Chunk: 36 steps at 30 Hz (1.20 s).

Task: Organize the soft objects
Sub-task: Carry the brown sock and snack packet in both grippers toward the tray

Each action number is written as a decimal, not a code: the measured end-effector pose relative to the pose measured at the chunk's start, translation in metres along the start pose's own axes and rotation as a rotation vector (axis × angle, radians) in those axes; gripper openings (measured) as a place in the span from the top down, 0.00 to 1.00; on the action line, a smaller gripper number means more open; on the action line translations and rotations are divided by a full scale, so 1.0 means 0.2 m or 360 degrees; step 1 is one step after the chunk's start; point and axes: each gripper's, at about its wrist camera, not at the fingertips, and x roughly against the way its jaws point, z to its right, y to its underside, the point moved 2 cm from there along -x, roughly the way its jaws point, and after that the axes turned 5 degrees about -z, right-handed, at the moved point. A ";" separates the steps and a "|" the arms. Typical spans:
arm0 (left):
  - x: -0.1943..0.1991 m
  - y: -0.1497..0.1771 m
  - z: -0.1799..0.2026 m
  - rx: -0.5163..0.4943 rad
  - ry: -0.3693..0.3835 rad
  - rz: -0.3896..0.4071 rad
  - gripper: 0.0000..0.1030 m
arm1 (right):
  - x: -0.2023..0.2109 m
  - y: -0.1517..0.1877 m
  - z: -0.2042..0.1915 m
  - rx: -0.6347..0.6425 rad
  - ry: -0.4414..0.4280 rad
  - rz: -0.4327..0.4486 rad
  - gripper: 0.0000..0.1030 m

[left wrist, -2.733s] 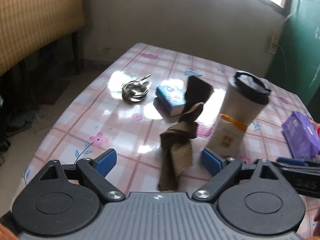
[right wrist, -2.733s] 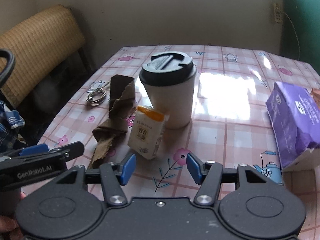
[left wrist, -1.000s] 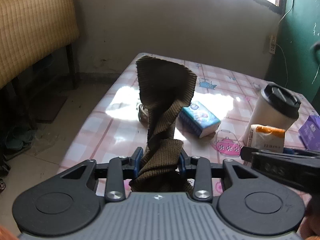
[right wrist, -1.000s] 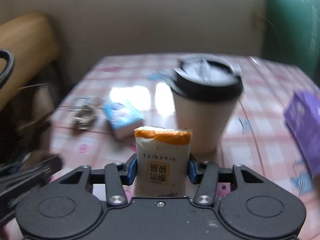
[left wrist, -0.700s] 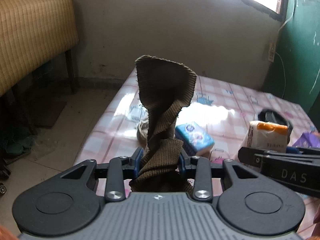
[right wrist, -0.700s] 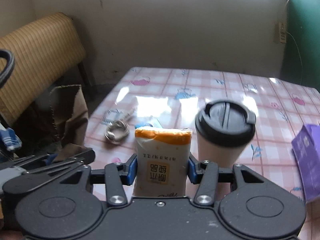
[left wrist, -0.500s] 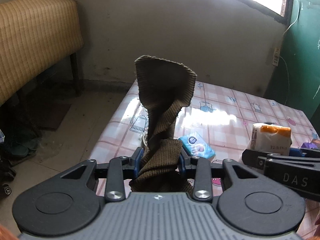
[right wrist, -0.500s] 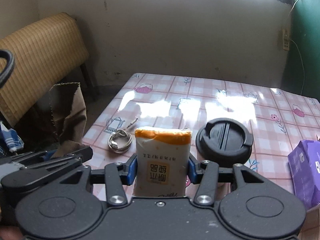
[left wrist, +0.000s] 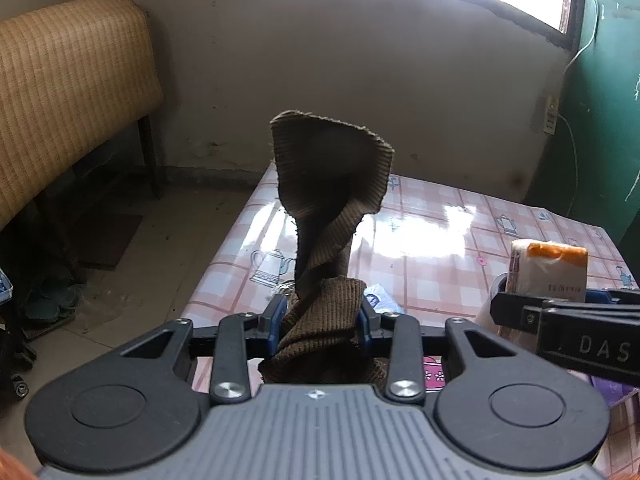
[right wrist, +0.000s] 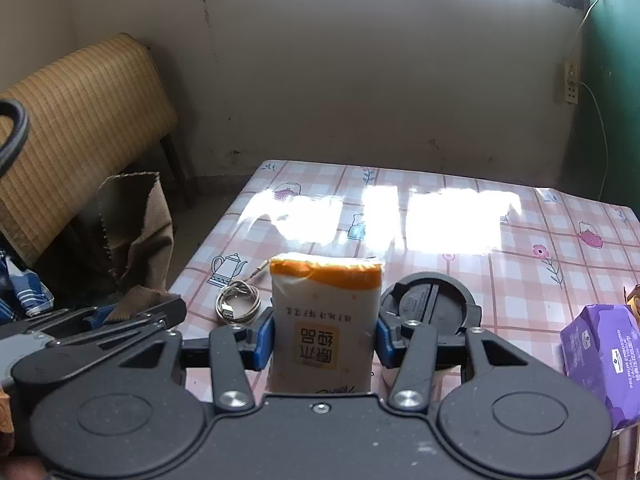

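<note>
A ribbed olive-brown knitted cloth [left wrist: 328, 216] is seen against a cream plastered wall [left wrist: 360, 60], and a white soft tissue pack with an orange top band and a tan label printed in dark characters [right wrist: 324, 320] is shown before a pink-and-white checked glossy tablecloth [right wrist: 520, 264] patterned with small teapots in pink, blue and outline and with pink flowers. Blue pads are carried on the black fingers of both grippers, above a grey ribbed body in the left wrist view. A black round cup lid [right wrist: 430, 304], a purple rectangular packet with white lettering [right wrist: 600, 356], a silvery-grey coiled cable [right wrist: 238, 306], a golden-tan woven headboard [right wrist: 80, 120] and a dark green wall [right wrist: 616, 80] are also coloured distinctly.
</note>
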 end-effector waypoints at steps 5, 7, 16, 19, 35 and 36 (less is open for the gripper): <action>0.00 0.00 0.03 0.0005 0.0004 -0.0006 0.64 | 0.01 -0.01 0.03 0.0004 -0.0003 -0.0002 0.43; 0.00 0.00 0.04 0.0001 0.0005 -0.0010 0.64 | 0.02 -0.01 0.04 0.0004 0.0000 -0.0007 0.43; 0.02 -0.02 0.09 -0.0018 0.0020 -0.0016 0.64 | 0.03 -0.02 0.08 0.0007 -0.0008 -0.0011 0.43; 0.02 -0.02 0.11 -0.0028 0.0023 -0.0018 0.64 | 0.03 -0.02 0.10 0.0008 -0.0004 -0.0016 0.43; 0.03 -0.01 0.29 -0.0079 0.0069 -0.0022 0.64 | 0.06 -0.03 0.26 -0.0035 0.0019 -0.0004 0.43; 0.03 -0.01 0.30 -0.0079 0.0077 -0.0023 0.64 | 0.06 -0.03 0.26 -0.0039 0.0021 -0.0004 0.43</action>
